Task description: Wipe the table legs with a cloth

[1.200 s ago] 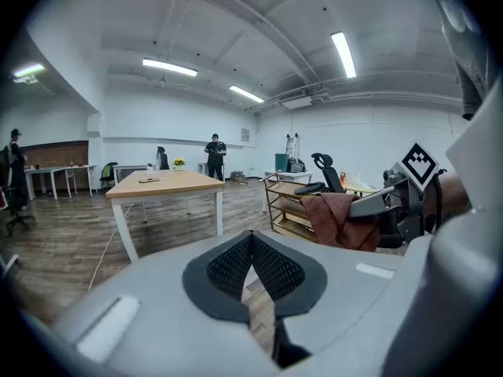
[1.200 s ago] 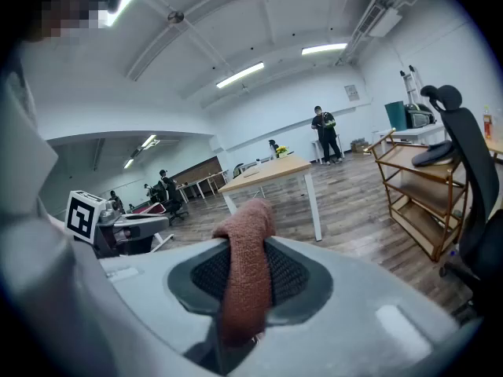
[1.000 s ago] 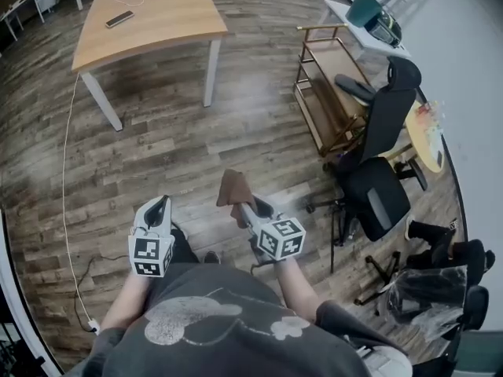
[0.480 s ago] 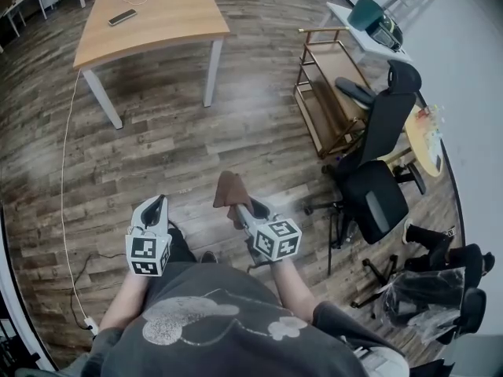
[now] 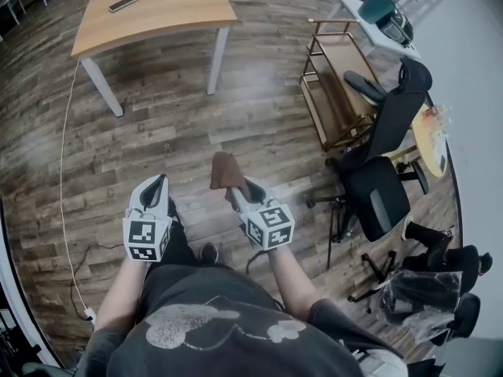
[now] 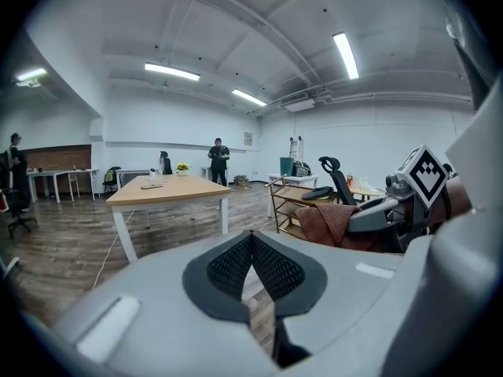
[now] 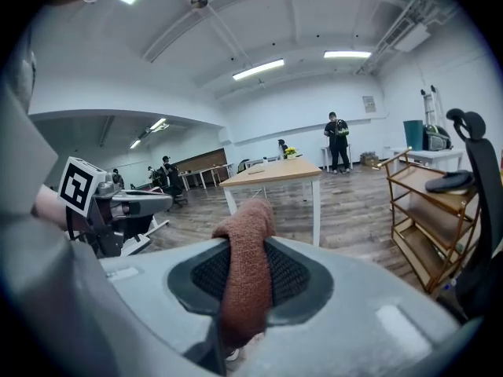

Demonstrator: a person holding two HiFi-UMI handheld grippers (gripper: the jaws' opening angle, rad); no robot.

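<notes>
A wooden-topped table (image 5: 149,10) with white legs (image 5: 216,61) stands across the floor, well ahead of both grippers. Its near left leg (image 5: 100,97) shows too. My right gripper (image 5: 236,187) is shut on a brown cloth (image 5: 224,171) that sticks up from its jaws; the cloth (image 7: 247,269) fills the gap in the right gripper view. My left gripper (image 5: 155,188) is held beside it, shut with nothing between its pads. In the left gripper view the table (image 6: 169,195) lies ahead and the cloth (image 6: 334,222) hangs at the right.
A gold shelf cart (image 5: 334,93) and black office chairs (image 5: 377,187) crowd the right side. A white cable (image 5: 67,171) trails along the floor at the left. A phone (image 5: 124,3) lies on the tabletop. People stand far off (image 7: 338,140).
The table and cart have shifted up and away in the head view as the camera tipped. Both grippers stay side by side, the cloth still held.
</notes>
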